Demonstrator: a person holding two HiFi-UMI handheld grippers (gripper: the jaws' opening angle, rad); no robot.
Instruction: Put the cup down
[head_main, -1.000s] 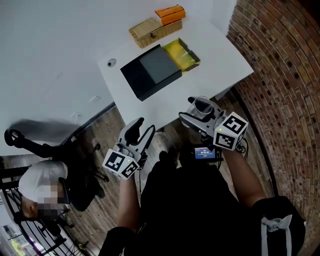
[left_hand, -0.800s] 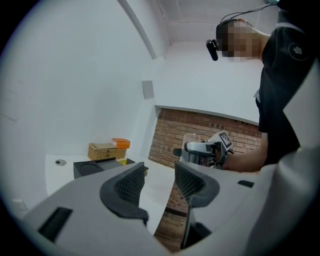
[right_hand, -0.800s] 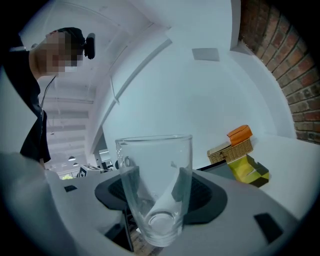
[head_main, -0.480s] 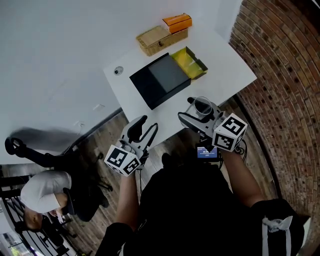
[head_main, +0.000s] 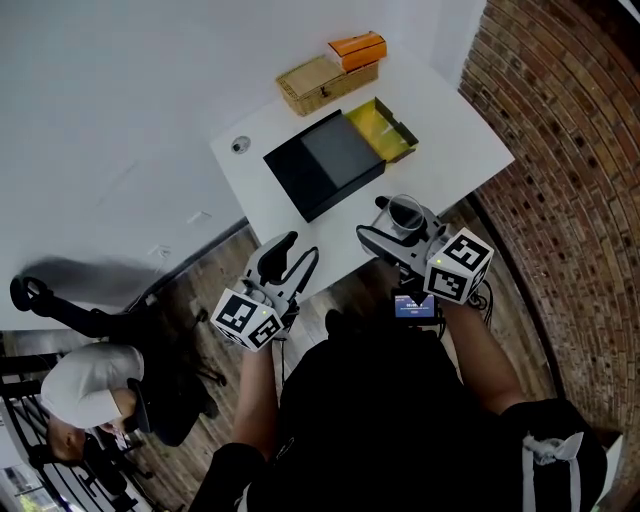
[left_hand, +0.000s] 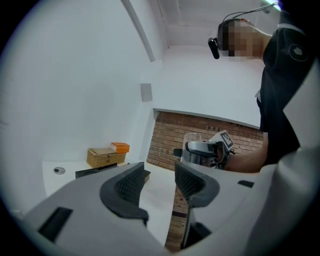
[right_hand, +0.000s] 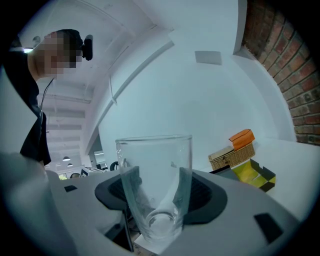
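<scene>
We see the head view bright and evenly lit, the white table (head_main: 450, 130) almost washed out, with a soft grey shadow at nine o'clock. Its straight lines bow toward the rim. Both gripper views are round fisheye pictures with black corners. In the left one the brick wall (left_hand: 200, 132) curves. In the right one ceiling lamps (right_hand: 66, 160) glow at eight o'clock, and the glass cup (right_hand: 155, 185) carries faint highlights.
</scene>
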